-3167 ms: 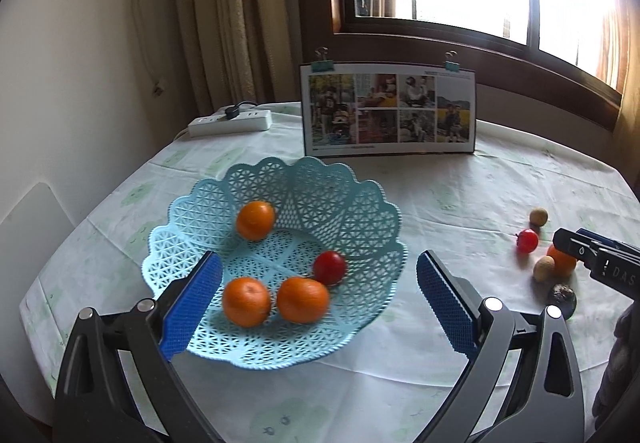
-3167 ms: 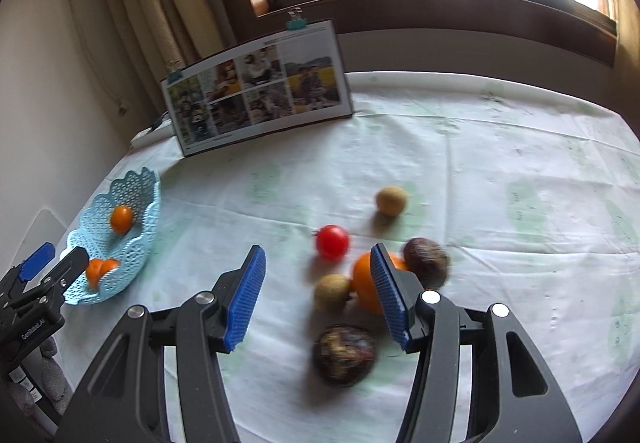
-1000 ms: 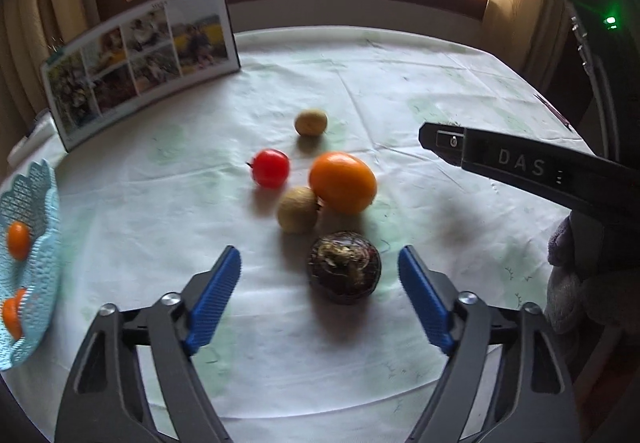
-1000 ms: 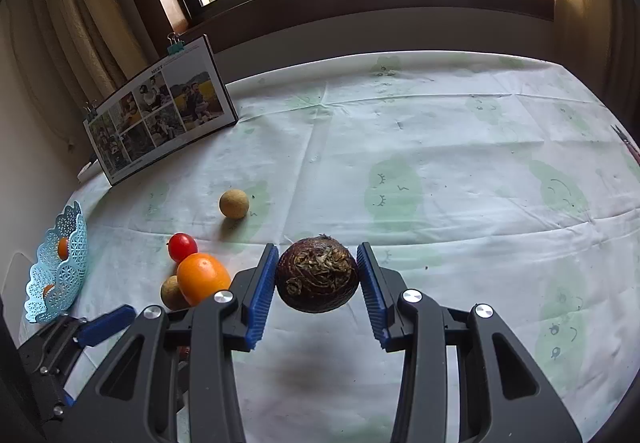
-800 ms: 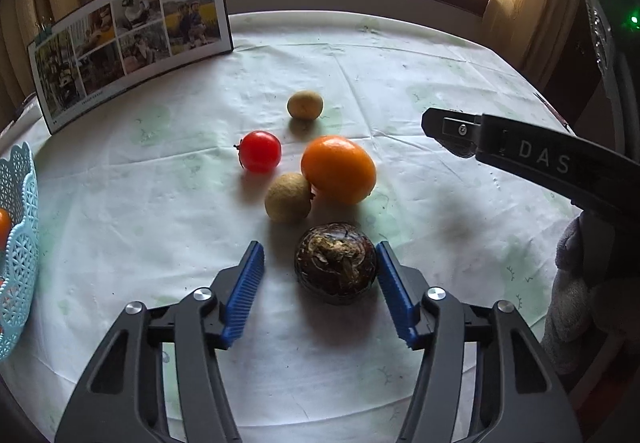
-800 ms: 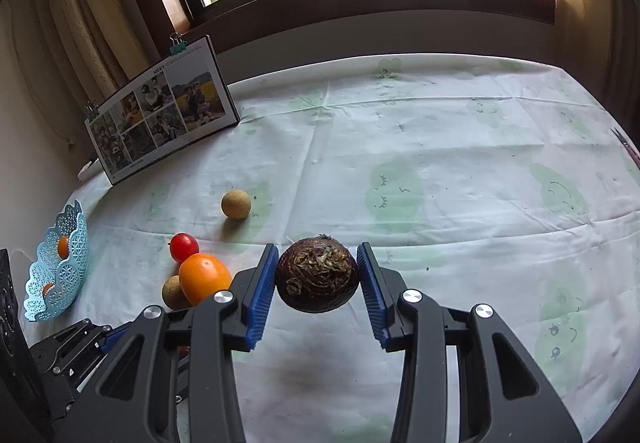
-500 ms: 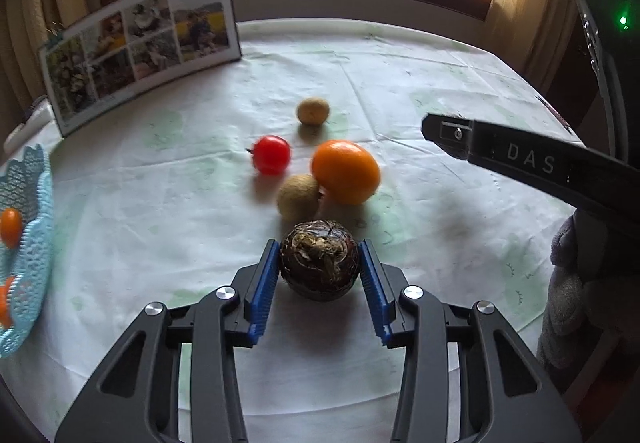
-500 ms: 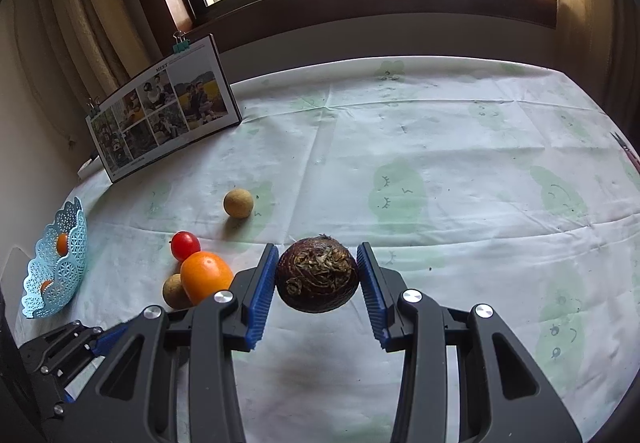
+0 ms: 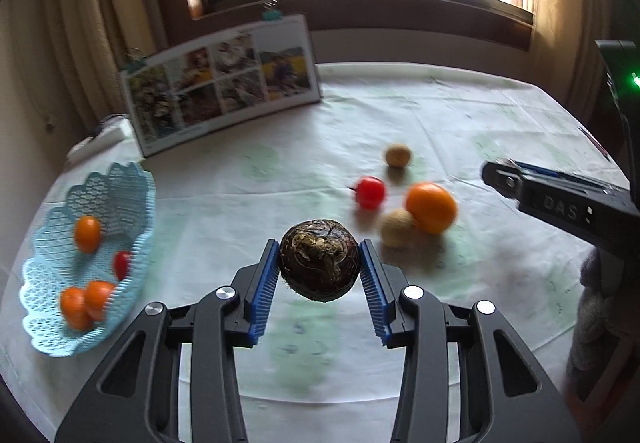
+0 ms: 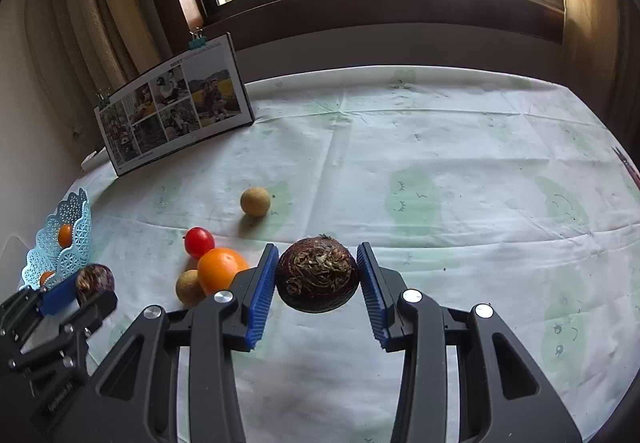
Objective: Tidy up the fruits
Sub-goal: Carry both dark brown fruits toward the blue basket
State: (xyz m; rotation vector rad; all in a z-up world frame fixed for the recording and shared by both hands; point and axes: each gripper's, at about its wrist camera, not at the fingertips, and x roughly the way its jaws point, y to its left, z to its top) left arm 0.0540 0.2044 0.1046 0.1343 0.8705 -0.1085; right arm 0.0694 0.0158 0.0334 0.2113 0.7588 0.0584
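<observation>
Left gripper [image 9: 319, 269] clamped on a dark brown fruit [image 9: 319, 260] above the tablecloth [image 9: 280, 171], right gripper [image 10: 317, 275] clenched round another dark fruit [image 10: 317, 273], blue basket [image 9: 48, 339] of oranges at left, loose orange [image 9: 431, 207] near.

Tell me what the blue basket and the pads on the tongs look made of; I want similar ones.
The blue basket looks like thin moulded plastic: pale blue, an open lattice wall, a scalloped rim. The pads look like ribbed blue rubber or soft plastic on black hard-plastic arms; which of the two cannot be told.
</observation>
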